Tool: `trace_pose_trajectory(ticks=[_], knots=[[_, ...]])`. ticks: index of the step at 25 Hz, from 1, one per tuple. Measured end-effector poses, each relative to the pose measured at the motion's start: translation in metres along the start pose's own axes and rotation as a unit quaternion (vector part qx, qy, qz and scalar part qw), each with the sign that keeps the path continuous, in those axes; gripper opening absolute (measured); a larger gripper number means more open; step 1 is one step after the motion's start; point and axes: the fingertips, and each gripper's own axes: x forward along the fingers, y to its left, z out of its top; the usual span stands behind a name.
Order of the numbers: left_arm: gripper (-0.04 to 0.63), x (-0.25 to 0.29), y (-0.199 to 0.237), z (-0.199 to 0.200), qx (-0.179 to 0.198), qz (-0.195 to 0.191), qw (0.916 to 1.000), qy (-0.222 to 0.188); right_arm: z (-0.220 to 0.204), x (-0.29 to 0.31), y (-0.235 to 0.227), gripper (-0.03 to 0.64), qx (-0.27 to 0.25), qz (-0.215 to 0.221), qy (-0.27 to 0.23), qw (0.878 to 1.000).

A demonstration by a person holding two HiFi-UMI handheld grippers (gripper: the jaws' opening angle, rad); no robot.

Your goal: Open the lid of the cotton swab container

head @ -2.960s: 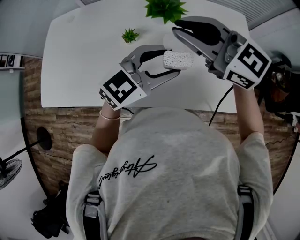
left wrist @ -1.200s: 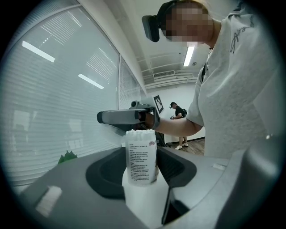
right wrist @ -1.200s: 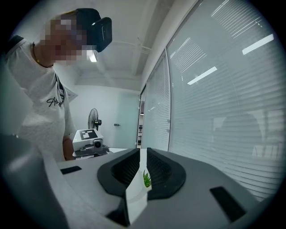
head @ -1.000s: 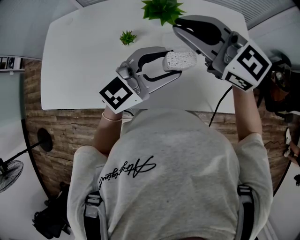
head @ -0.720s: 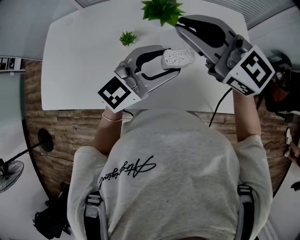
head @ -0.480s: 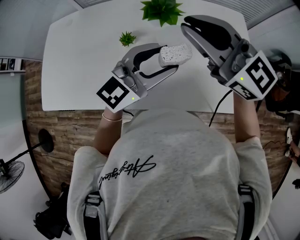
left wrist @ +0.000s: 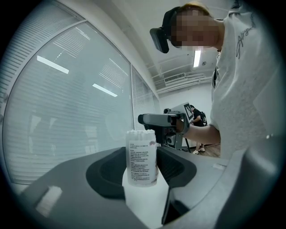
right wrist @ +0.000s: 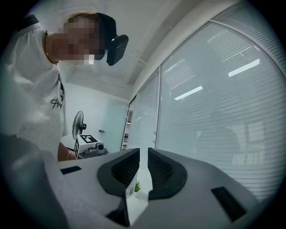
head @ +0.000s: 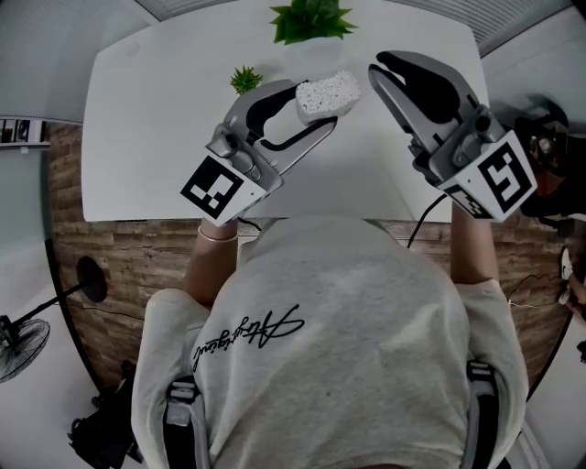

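- The left claw point(head: 316, 108) is clamped on the cotton swab container point(left wrist: 141, 156), with one dark pad pressing on each side of its body.
- In the left gripper view the container stands across the pads. Its printed label faces the camera and a row of rounded swab heads point(left wrist: 140, 133) shows at its top end.
- Whether a clear lid covers those heads cannot be told.
- In the head view the container is held up over the far part of the white surface point(head: 137, 110), with its speckled end turned toward the right claw.
- The right claw point(right wrist: 143, 154) has its two ribbed pads drawn almost together, leaving only a narrow slit.
- White surface and a bit of green leaf show through that slit. Whether anything thin or clear is pinched there cannot be told.
- The two claws are apart, with an open gap between the right claw's tips and the container's end.
- In the left gripper view the right claw shows beyond the container, pointing level toward it.
- A large green plant point(head: 311, 18) stands at the far edge of the surface, and a small plant point(head: 244, 78) stands just beside the left claw's upper jaw.
- The person wears a grey shirt point(head: 339, 348), and each claw carries a marker cube at its rear.
- Slatted blinds point(right wrist: 223, 89) fill the window behind.
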Motion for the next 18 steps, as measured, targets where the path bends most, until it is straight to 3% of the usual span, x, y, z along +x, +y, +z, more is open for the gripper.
trace_pose_trajectory(ticks=[18], knots=[[0.209,-0.013,0.012,0.009,0.009,0.069,0.9973,-0.024,-0.038,-0.023,0.006,0.043,0.072,-0.031,-0.003,0.997]])
